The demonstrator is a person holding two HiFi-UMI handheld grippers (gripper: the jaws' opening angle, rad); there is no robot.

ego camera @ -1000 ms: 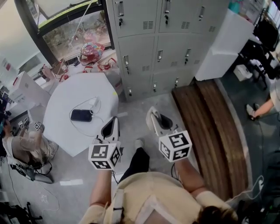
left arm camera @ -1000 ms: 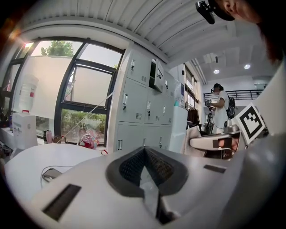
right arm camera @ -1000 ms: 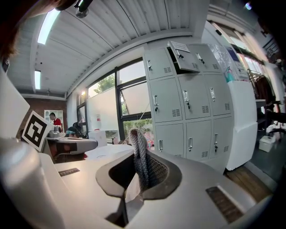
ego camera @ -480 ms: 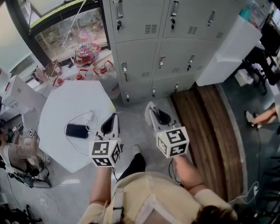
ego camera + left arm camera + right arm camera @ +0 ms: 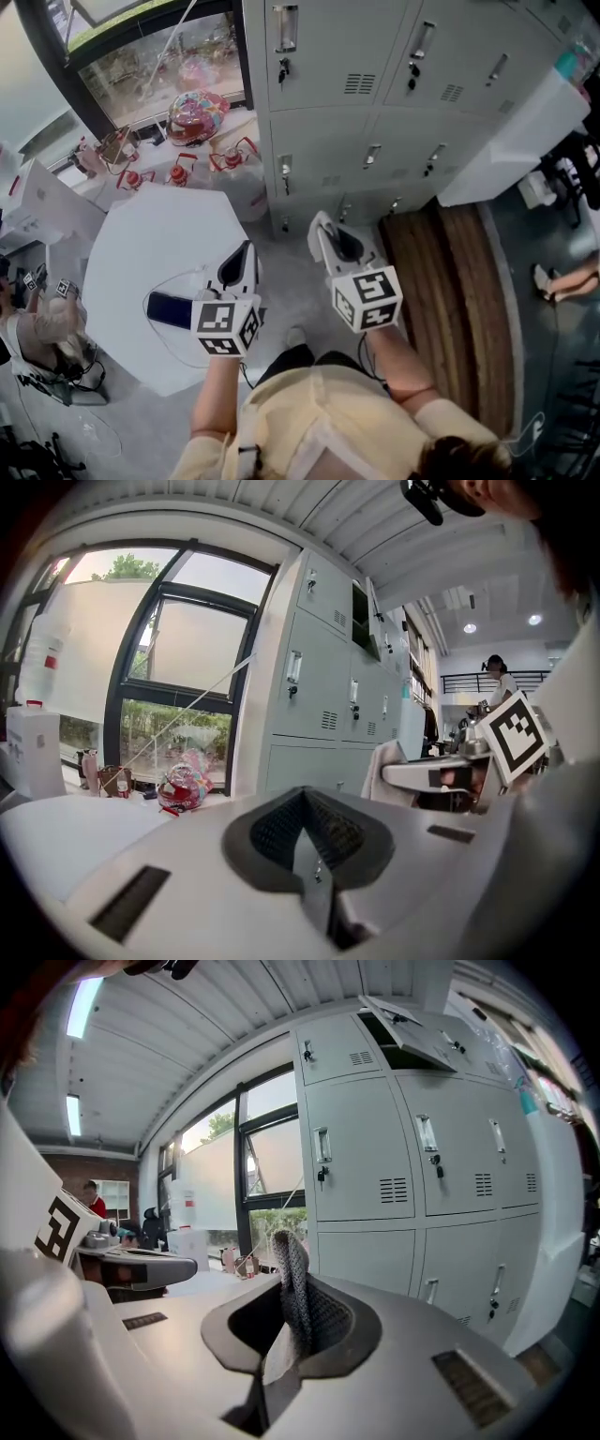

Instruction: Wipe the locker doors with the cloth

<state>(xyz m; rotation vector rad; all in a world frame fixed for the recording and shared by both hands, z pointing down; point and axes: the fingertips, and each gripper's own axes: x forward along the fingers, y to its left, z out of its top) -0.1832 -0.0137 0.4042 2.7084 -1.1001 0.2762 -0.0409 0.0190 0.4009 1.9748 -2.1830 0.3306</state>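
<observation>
- None of the lockers point(image 5: 337, 47), upper centre of the head view, seems wiped yet; all wiping is left.
- Right hand-held gripper point(image 5: 281, 1330) clamps the cloth point(image 5: 292, 1279), apart from them.
- Left hand-held gripper point(image 5: 305, 855) closed, empty.

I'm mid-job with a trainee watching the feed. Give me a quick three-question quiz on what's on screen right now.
1. Which gripper holds the cloth?
2. True or false: the left gripper has its fingers wide apart.
3. What lies on the white table? A) a dark phone B) a mug C) a book

Key
1. The right gripper, with its fingers shut on the cloth.
2. False: the fingers are together with nothing between them.
3. A
</observation>
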